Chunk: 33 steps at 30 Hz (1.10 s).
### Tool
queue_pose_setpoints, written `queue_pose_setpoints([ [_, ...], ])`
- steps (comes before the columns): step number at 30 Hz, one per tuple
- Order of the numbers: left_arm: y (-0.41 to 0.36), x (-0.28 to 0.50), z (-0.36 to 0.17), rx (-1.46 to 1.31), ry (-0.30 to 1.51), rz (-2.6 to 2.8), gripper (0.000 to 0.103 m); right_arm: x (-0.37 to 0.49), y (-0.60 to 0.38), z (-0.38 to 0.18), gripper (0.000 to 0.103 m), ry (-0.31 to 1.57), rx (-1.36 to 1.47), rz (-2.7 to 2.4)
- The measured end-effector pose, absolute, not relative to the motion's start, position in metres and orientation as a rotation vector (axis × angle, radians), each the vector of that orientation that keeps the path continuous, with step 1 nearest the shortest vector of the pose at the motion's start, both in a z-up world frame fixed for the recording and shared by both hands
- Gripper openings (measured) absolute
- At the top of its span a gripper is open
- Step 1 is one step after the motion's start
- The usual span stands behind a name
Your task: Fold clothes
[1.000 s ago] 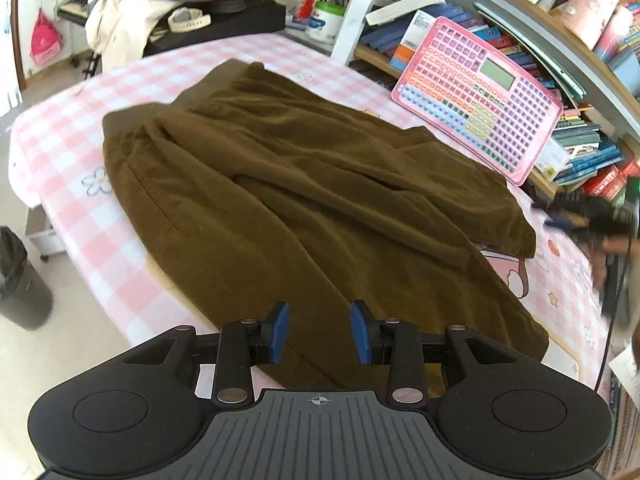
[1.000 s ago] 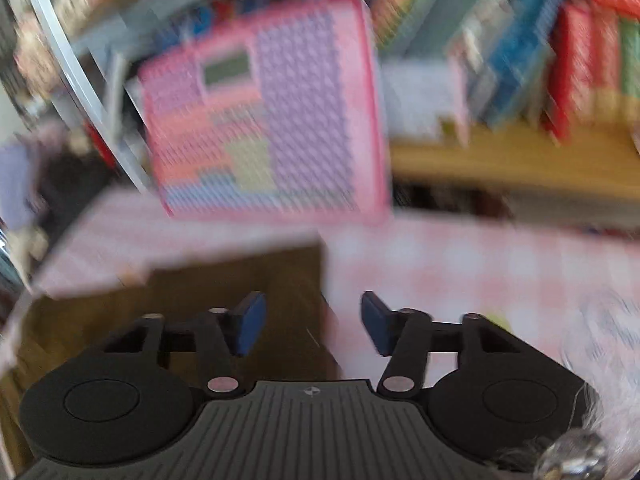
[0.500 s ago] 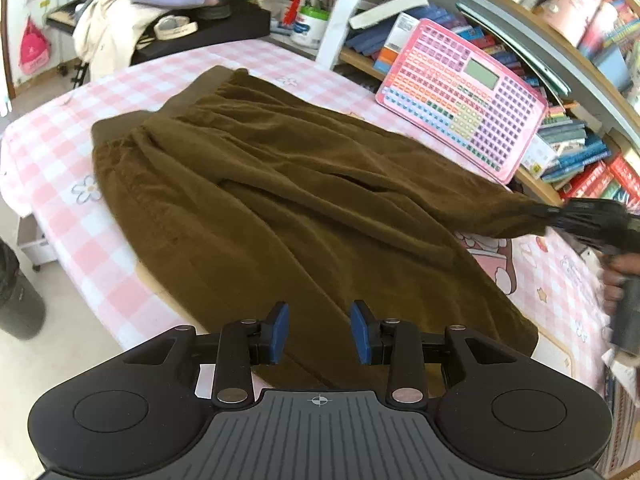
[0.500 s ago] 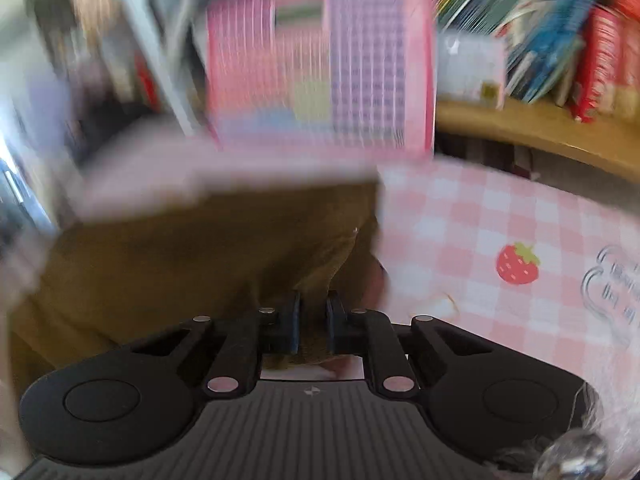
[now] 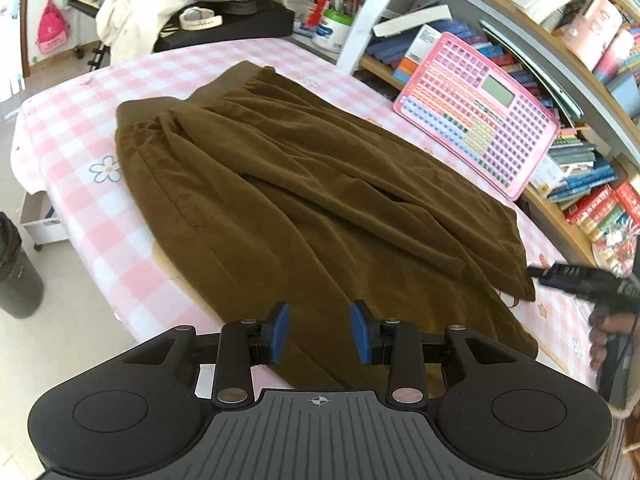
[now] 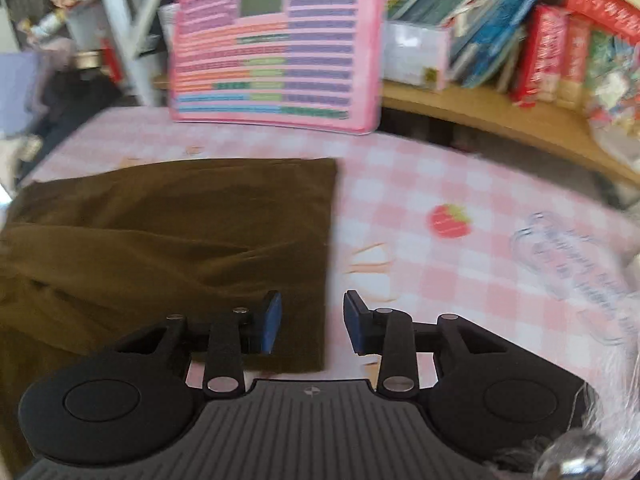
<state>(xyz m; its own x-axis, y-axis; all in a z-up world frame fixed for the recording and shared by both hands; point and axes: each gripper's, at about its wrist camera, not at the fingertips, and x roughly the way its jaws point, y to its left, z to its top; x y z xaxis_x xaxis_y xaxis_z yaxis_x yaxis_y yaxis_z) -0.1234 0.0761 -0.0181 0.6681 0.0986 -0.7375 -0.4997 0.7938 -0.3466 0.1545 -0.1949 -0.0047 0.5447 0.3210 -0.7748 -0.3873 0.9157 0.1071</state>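
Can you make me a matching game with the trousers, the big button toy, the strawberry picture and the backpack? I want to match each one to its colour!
Things:
1. trousers
2. button toy
3. strawberry picture
4. backpack

Colours and places:
A. red, printed on the checked tablecloth
B. olive brown, spread flat on the table
C. bright pink, hanging far off at the left
D. pink frame with a small green screen, leaning on the bookshelf

Pairs: 1-B, 2-D, 3-A, 4-C
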Motion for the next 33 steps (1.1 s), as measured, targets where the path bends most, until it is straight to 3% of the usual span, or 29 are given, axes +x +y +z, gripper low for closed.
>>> queue_pose_setpoints([
  [9, 0.122, -0.145, -0.011, -0.622, 0.706, 0.484, 0.034, 0.153, -0.194, -0.012, 0.031, 0.867, -0.099, 0.298],
  [16, 0.208, -0.161, -0.024, -0.871, 0.616, 0.624, 0.034, 0.084, -0.199, 0.003, 0.031, 0.876, -0.041, 0.349],
  [20, 0.251, -0.154, -0.030, -0.988, 0.541, 0.623, 0.050, 0.034, -0.202, -0.002, 0.031, 0.917, -0.005, 0.322],
  [31, 0.328, -0.121, -0.057, -1.128, 0.581, 0.571, 0.050, -0.069, -0.165, -0.017, 0.031, 0.955, 0.044, 0.119],
  [33, 0.337, -0.118, -0.062, -1.167, 0.562, 0.526, 0.046, -0.082, -0.157, -0.020, 0.031, 0.956, 0.058, 0.070],
])
